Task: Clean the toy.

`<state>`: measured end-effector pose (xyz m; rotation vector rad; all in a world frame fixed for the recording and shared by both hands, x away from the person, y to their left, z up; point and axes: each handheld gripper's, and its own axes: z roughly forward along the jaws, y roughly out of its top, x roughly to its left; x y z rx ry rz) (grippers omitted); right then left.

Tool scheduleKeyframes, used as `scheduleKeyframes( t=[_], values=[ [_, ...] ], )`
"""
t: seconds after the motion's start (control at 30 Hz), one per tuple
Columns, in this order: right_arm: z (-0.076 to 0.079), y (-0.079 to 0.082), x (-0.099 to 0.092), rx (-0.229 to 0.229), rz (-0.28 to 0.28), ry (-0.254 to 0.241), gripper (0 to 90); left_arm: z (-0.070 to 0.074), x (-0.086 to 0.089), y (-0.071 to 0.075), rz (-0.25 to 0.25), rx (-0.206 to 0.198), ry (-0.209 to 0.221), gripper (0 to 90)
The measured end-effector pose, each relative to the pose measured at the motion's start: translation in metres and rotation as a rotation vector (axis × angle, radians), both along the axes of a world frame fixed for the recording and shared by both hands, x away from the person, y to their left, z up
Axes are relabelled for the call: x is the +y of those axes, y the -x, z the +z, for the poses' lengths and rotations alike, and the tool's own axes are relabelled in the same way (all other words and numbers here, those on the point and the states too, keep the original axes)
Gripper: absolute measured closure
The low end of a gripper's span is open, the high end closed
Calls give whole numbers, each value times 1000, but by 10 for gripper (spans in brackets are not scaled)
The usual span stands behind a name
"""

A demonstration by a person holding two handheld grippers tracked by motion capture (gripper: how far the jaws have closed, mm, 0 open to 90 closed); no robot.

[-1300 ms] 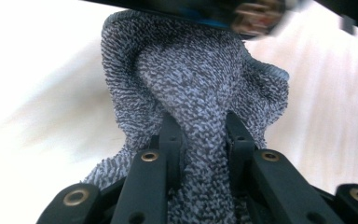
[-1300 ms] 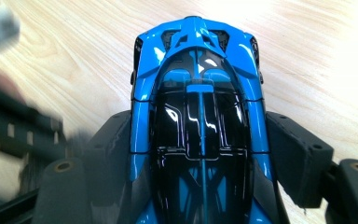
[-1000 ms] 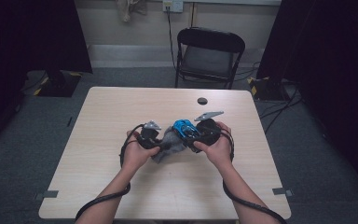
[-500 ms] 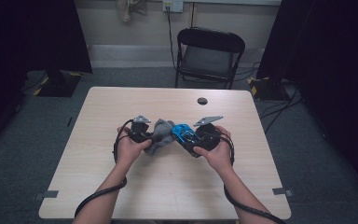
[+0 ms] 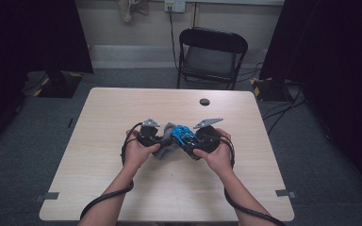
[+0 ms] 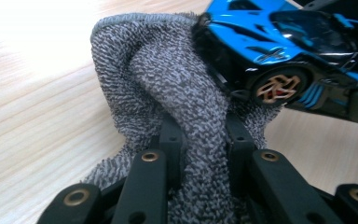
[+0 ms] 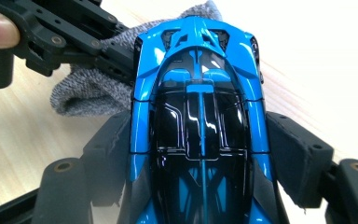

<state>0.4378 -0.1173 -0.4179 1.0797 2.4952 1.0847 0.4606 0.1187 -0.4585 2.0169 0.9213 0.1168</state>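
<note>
Since the earlier frames, both hands have shifted a little to the left over the tabletop (image 5: 122, 188), and the cloth has moved from under the car to its left end.

In the high view the left gripper (image 5: 158, 140) and the right gripper (image 5: 195, 141) meet near the middle of the tabletop, well in front of the person. The fingers of the left gripper are closed tightly on a fold of the grey cloth (image 6: 168, 93); in the left gripper view the fabric is pinched between the two black fingers (image 6: 170, 140) and bulges above them. The fingers of the right gripper stand rather wide and clamp the blue toy car (image 7: 198, 121) by its two sides, one pad on each flank, with the roof of the car towards the camera.

The cloth touches one end of the car, next to a wheel with a copper-coloured rim (image 6: 277, 87). In the high view the car (image 5: 184, 135) lies between the two hands, just above the wood.

A small dark round object (image 5: 204, 101) rests near the far edge of the tabletop, and a black folding chair (image 5: 212, 54) stands behind it.
</note>
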Motion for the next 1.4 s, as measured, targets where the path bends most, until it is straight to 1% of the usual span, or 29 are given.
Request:
scheduleKeyframes(
  t=[0.13,0.27,0.33,0.43,0.53,0.67,0.77,0.87,1.0,1.1,1.17,1.4],
  values=[
    [0,-1,1,1,-5,3,285,-1,-4,2,-10,3,10,744],
    [0,-3,1,6,-5,10,285,-2,-8,4,-31,-1,0,744],
    [0,-4,1,13,-9,6,285,-2,-10,6,-35,-2,1,744],
    [0,-6,2,13,-8,13,285,-3,-12,7,-46,-2,-3,744],
    [-1,-7,2,21,-10,9,285,-3,-16,9,-59,-3,-5,744],
    [-1,-8,4,20,-13,22,285,-4,-21,12,-80,-10,-12,744],
    [-1,-9,3,19,-20,23,285,-5,-24,14,-92,-7,-11,744],
    [-2,-11,3,24,-24,20,285,-6,-31,18,-109,6,-6,744],
    [-2,-12,3,24,-27,28,285,-6,-36,21,-126,5,-16,744],
    [-3,-13,2,27,-34,30,285,-7,-41,23,-141,15,-8,744],
    [-3,-13,1,32,-40,27,285,-7,-44,25,-150,13,-15,744],
    [-3,-14,-1,32,-49,31,285,-8,-52,29,-178,11,-18,744]
  ],
)
